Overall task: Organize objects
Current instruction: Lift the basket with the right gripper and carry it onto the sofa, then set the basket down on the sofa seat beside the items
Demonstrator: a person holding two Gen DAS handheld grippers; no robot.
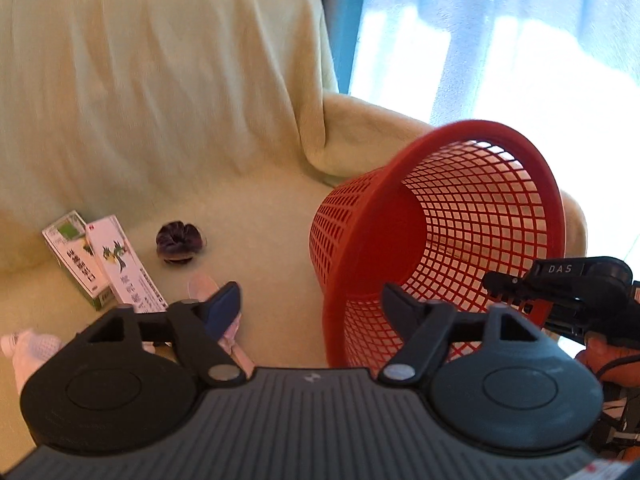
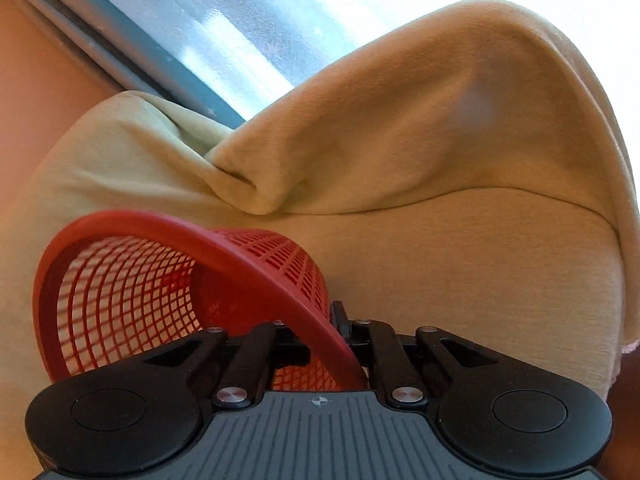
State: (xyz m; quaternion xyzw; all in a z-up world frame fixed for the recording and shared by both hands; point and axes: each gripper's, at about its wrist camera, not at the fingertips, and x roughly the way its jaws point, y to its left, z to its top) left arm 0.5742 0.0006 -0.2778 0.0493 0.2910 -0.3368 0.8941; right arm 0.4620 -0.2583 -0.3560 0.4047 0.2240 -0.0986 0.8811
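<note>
A red mesh basket (image 1: pixel 460 216) lies tilted on the cream-covered seat, its mouth turned toward me. My right gripper (image 2: pixel 338 322) is shut on the basket's rim (image 2: pixel 280 276), and it also shows at the right edge of the left wrist view as the right gripper (image 1: pixel 508 282). My left gripper (image 1: pixel 310 300) hangs low over the seat just left of the basket, jaws apart and nothing pressed between them. Its left fingertip (image 1: pixel 224 304) is close over a small pink and white item (image 1: pixel 204 286). Two green-and-white boxes (image 1: pixel 100 264) and a purple scrunchie (image 1: pixel 178 242) lie further left.
A cream blanket covers the sofa (image 1: pixel 160 80) back, seat and armrest (image 2: pixel 400 120). A white object (image 1: pixel 28 344) lies at the lower left edge. A bright curtained window (image 1: pixel 500 40) is behind the armrest. Bare seat lies between the scrunchie and the basket.
</note>
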